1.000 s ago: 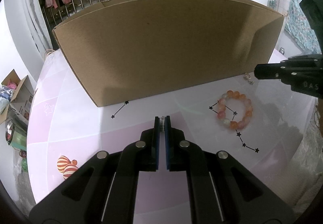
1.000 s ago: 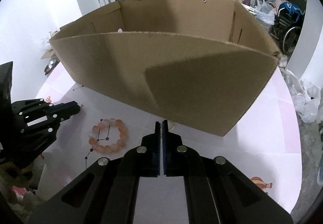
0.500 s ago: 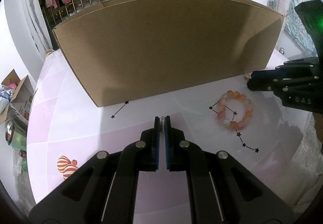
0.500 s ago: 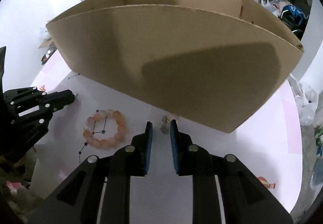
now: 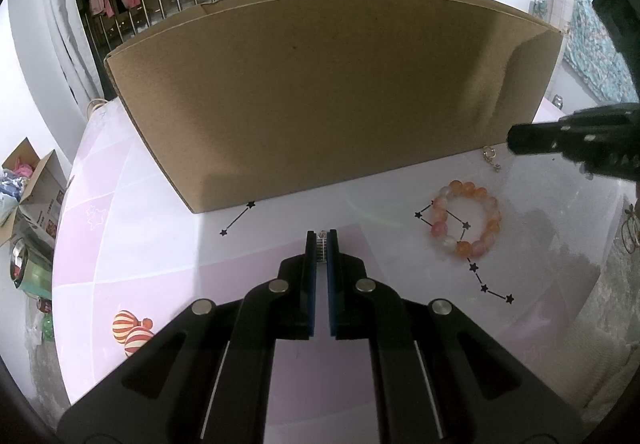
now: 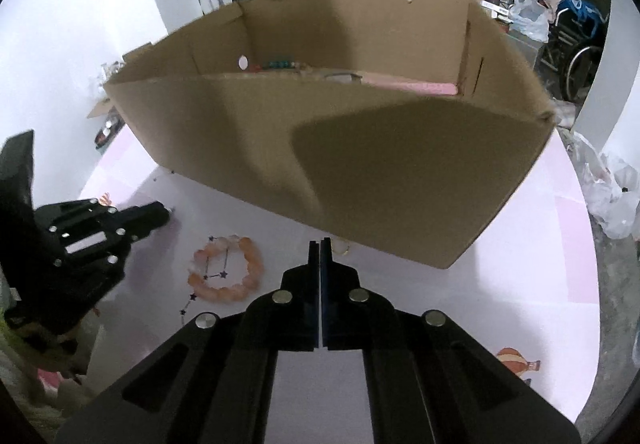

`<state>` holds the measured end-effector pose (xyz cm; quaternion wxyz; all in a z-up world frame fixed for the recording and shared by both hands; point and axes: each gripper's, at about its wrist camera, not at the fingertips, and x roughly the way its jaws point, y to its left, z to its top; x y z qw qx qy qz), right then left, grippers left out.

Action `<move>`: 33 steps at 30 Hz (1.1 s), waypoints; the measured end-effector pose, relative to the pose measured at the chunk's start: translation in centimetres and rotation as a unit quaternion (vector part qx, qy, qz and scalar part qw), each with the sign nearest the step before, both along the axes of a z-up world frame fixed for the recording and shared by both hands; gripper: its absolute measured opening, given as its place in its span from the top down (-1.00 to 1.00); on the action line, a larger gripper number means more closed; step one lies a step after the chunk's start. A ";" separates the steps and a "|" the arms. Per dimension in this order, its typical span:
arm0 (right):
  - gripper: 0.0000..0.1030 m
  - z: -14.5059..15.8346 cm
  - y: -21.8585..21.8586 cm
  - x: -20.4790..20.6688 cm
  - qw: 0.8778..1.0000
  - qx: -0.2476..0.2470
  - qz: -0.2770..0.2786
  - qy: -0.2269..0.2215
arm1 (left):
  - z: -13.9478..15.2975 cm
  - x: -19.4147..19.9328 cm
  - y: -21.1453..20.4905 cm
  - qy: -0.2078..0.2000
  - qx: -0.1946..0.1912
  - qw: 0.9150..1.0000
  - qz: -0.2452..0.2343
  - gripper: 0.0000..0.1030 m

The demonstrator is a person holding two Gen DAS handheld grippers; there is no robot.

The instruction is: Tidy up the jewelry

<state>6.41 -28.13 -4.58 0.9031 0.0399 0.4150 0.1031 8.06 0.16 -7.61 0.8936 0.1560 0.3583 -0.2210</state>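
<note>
Two grippers in play, both with jaws together. Left gripper point(image 5: 321, 240) is clamped on a small ribbed silver piece point(image 5: 321, 244), probably a ring, pinched right at its tips and hanging over the pale pink table point(image 5: 160, 244). Right gripper point(image 6: 320, 244) has its jaws pressed flat with nothing visible between them.

Step in hand, as I read it: carry loose pieces into the open brown cardboard box point(image 5: 320, 91), which stands directly ahead of both grippers. The left one is loaded and short of the box wall; its piece isn't dropped yet. The right one looks set up for the small silver chain charm point(image 5: 491, 156), which lies on the table at the foot of the box, just beside and slightly right of its tips. Can't tell whether they touch.

Next move, my guess:
- left: lift above the box rim, go forward, spread the jaws over the inside
- right: spread the jaws first, straddle the charm, then pinch. It's thin, flat and close to the box wall, so an easy miss.

Count:
- 1 box
- 1 orange-and-pink bead bracelet point(image 5: 466, 219), on the table, right of the left gripper and between the two grippers
- 1 charm
- 1 silver piece, held
- in the box: 1 teal bead string point(image 6: 280, 64); the rest is too small to tell.
</note>
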 end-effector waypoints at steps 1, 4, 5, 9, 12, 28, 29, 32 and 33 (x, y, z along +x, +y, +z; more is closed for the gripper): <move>0.99 0.2 -0.1 -0.1 1.000 0.000 0.000 -0.002 | 0.0 0.0 0.0 0.000 0.000 1.000 0.000 0.93; 0.99 0.7 -0.2 -0.4 1.000 0.002 -0.001 -0.006 | 0.0 0.0 0.0 0.000 0.000 1.000 0.000 0.93; 0.99 0.9 -0.1 -0.5 1.000 -0.001 0.000 -0.008 | 0.1 0.1 0.0 0.000 -0.001 1.000 0.000 0.93; 0.99 0.5 0.2 -0.6 1.000 -0.011 0.004 -0.003 | 0.2 0.2 -0.2 0.000 -0.001 1.000 0.001 0.93; 0.80 -0.3 1.0 -0.4 1.000 -0.024 0.017 0.009 | 0.3 0.2 -0.2 -0.001 0.001 1.000 0.000 0.93; 1.00 -1.1 0.1 0.7 1.000 0.004 0.015 0.022 | 0.2 0.3 -0.3 0.000 -0.002 1.000 0.000 0.93; 1.00 -0.7 -0.1 0.6 1.000 0.008 0.014 0.018 | 0.2 0.3 -0.3 -0.001 -0.002 1.000 0.000 0.93; 1.00 0.5 -0.6 0.2 1.000 0.015 0.007 0.005 | 0.1 0.2 -0.1 -0.001 -0.003 1.000 0.000 0.93; 1.00 0.9 -0.8 0.0 1.000 0.017 0.005 0.000 | 0.0 0.2 -0.1 -0.001 -0.003 1.000 0.000 0.93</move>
